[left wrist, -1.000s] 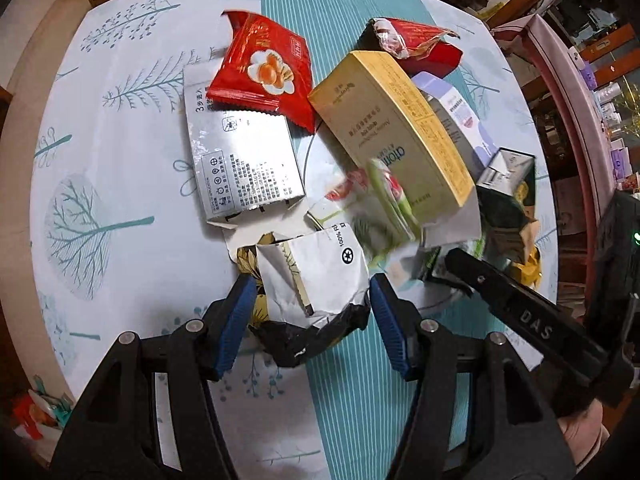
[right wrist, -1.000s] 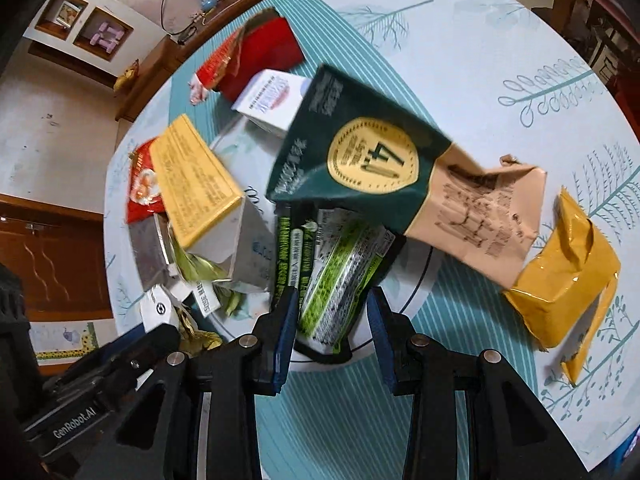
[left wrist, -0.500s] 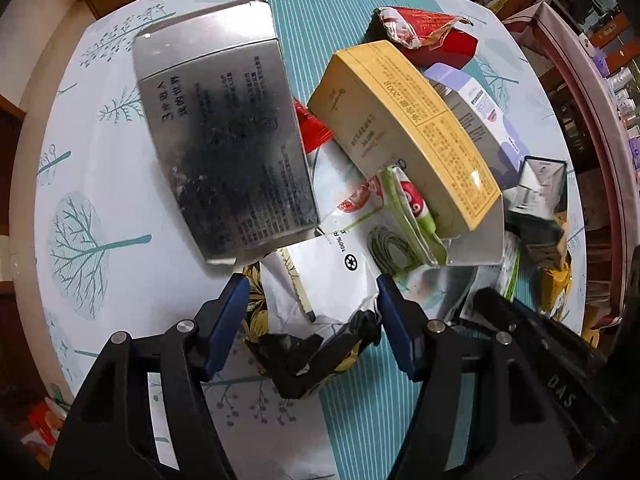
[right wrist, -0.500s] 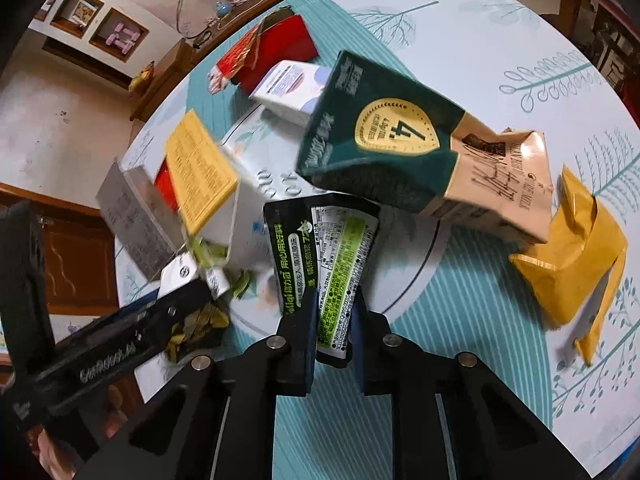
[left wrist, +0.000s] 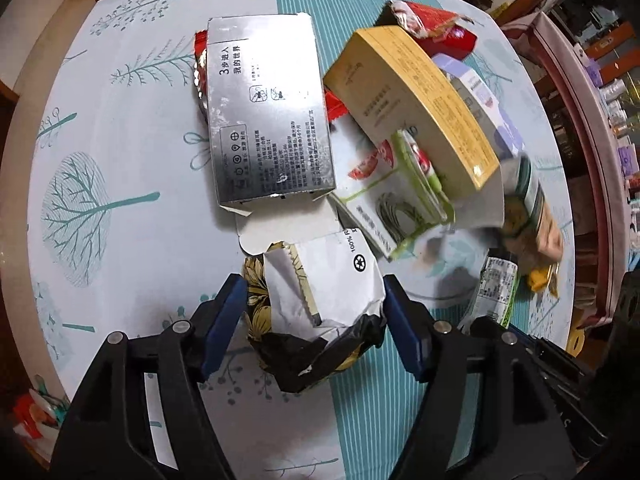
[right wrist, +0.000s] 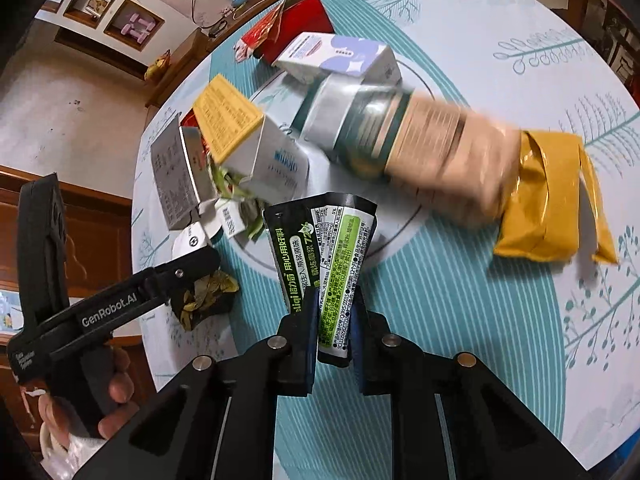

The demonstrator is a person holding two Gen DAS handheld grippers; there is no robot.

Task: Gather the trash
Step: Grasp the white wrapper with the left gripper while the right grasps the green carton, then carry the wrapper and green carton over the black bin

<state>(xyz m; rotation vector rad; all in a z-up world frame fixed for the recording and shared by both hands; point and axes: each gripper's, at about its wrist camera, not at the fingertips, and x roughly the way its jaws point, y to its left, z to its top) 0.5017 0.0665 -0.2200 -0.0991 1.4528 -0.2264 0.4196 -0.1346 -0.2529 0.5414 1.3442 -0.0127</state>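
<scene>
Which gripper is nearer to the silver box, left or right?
Left. The left gripper straddles a crumpled wrapper just below the silver box; the right gripper is farther away.

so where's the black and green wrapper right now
In the right wrist view the black and green wrapper is pinched in the right gripper, bottom centre, lifted over the table's teal stripe, below the blurred green-and-tan carton.

The bench point(left wrist: 120, 128) cloth is pale blue with teal trees and a striped teal band. One box point(left wrist: 268, 112) is shiny silver, another box point(left wrist: 416, 108) is yellow. The wrapper point(right wrist: 328, 260) is black and green. A bag point(right wrist: 552, 200) is mustard yellow.
</scene>
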